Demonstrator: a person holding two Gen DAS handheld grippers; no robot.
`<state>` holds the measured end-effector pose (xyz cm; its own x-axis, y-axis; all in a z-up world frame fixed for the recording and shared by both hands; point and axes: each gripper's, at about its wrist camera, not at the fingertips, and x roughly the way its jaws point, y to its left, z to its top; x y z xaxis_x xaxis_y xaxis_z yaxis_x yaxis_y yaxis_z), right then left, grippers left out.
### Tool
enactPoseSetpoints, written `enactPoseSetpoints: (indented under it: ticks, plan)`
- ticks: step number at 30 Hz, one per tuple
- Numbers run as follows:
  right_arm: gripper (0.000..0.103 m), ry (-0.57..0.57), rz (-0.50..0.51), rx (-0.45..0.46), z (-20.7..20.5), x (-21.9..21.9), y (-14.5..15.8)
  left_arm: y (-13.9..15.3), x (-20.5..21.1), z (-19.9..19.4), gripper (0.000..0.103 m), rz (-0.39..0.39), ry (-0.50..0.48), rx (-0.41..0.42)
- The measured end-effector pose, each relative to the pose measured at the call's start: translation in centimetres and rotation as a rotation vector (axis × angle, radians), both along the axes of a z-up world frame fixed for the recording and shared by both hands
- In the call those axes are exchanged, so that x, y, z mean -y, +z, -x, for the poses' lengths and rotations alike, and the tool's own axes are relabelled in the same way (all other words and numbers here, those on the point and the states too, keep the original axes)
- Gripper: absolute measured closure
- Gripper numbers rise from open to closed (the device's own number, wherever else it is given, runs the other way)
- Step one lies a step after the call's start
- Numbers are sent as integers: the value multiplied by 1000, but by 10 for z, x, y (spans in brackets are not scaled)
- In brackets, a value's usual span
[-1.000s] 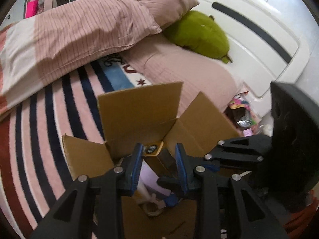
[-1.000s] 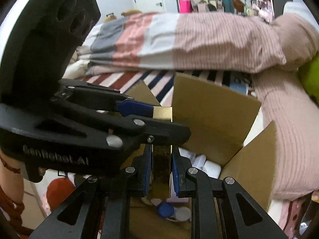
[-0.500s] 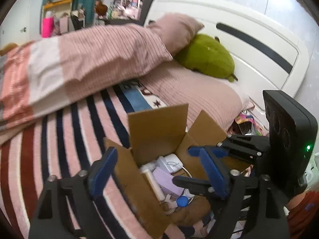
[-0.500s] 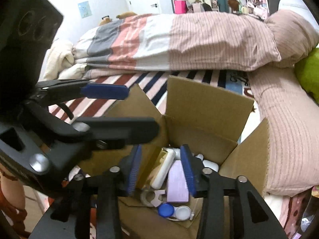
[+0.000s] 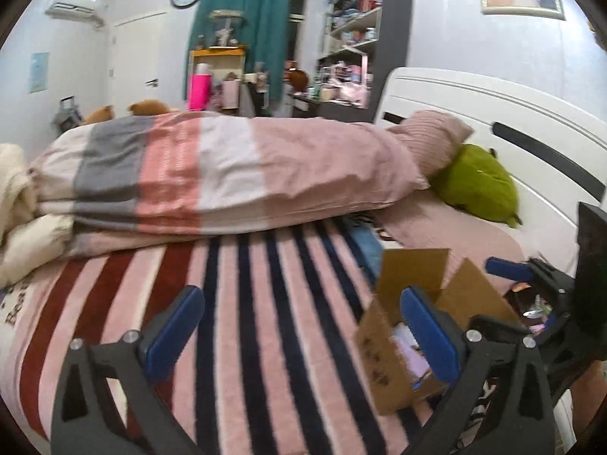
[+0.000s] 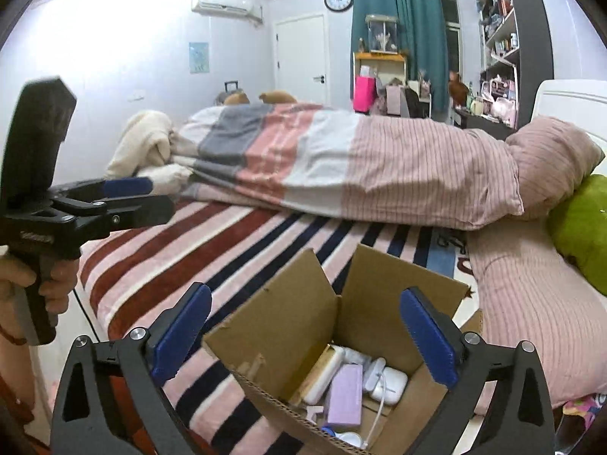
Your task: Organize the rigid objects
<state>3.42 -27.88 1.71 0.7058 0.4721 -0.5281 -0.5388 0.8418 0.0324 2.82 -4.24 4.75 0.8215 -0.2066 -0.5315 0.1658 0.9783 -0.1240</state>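
Note:
An open cardboard box (image 6: 288,326) stands on the striped bed, flaps up. Inside lie a lilac box (image 6: 343,394), a white case (image 6: 387,383), a cream bar (image 6: 324,373) and small caps. The gold box is not clearly visible. My right gripper (image 6: 307,337) is open and empty, raised above the box. My left gripper (image 5: 303,333) is open and empty, over the bedspread left of the box (image 5: 383,356). The left gripper also shows in the right wrist view (image 6: 125,197), and the right gripper in the left wrist view (image 5: 508,269).
A rolled striped duvet (image 5: 235,170) lies across the bed behind the box. Pink pillows (image 6: 550,159) and a green plush (image 5: 478,185) sit by the white headboard (image 5: 504,121). The striped bedspread (image 5: 242,314) stretches left of the box.
The right gripper opened and let the gold box go into the cardboard box. Both grippers opened wide and pulled up and back from the box.

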Motion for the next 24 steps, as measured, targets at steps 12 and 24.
enactPoseSetpoints:
  ticks: [12,24]
  plan:
    - [3,-4,-34,-9,6,-4,0,-14,-19,6,0,8,49,-36]
    - [3,-8,-34,-9,10,-9,0,-14,-21,9,0,-4,72,-34]
